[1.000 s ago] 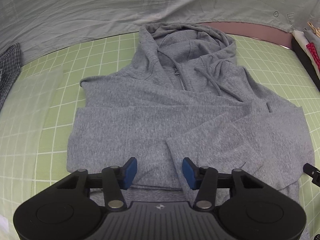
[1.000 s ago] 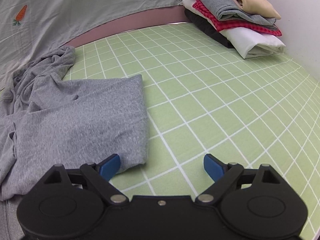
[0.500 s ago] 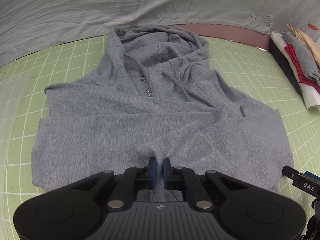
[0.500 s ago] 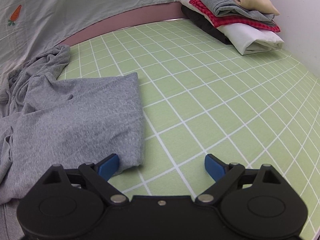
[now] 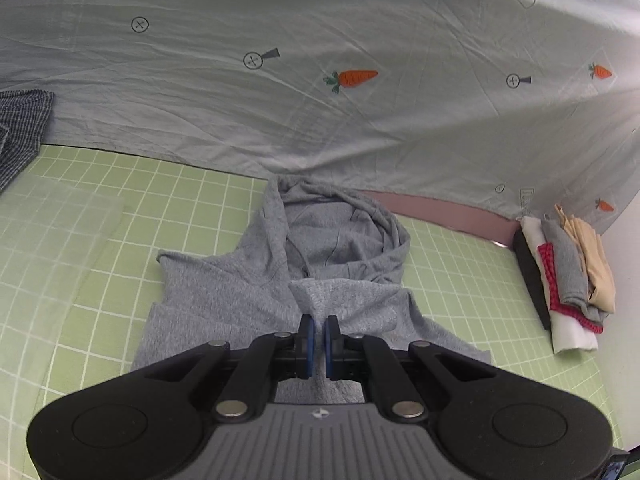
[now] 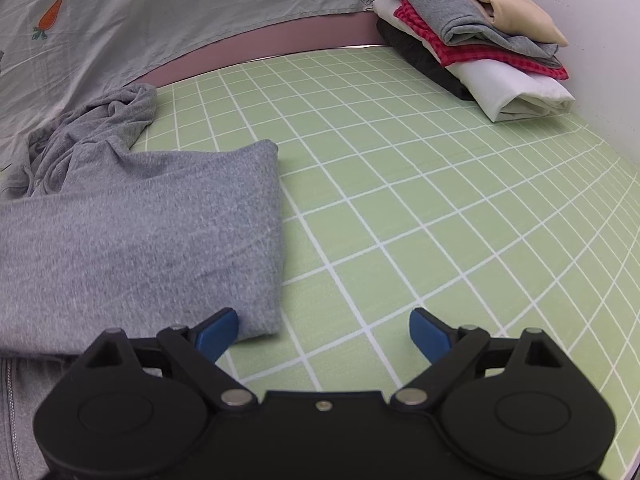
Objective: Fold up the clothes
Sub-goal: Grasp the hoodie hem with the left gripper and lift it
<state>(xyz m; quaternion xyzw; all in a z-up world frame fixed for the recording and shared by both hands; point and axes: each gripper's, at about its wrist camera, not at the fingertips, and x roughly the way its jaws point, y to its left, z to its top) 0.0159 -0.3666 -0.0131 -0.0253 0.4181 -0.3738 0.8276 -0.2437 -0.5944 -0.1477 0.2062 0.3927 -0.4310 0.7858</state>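
Left tool [image 5: 319, 340]: blue pads pressed together on a fold of the grey hoodie [image 5: 256, 300], cloth pinched and drawn up toward the lens. Right tool [image 6: 324, 330]: spread wide, left pad just touching the near corner of the folded hoodie edge, right pad over bare green grid mat [image 6: 400, 200], nothing between.

Hoodie flat on the mat-covered bench, hood toward the pale printed sheet [image 5: 360, 100] at the back.

Left view only: whole hood opening, carrots and circle marks across the sheet, a checked garment [image 5: 20, 128] at far left, a clear plastic sheet [image 5: 52, 224] on the mat, pinched cloth ridge. Stack of folded clothes [image 5: 568, 280] small at right edge there.

Right view only: stack close and layered — beige on top, then grey, red check, white, black beneath; white wall [image 6: 600, 40] beside it; zipper at lower left; broad bare stretch of mat to the right of the hoodie; pink strip [image 6: 260, 44] under the sheet's hem.

Against a second ago: left tool then spread over the flat hoodie front, half a second ago already closed, now lifted and tilted up, far more of the sheet in frame, hoodie front bunched under the pinch. Right view almost unchanged, same spread, same corner at the left pad.
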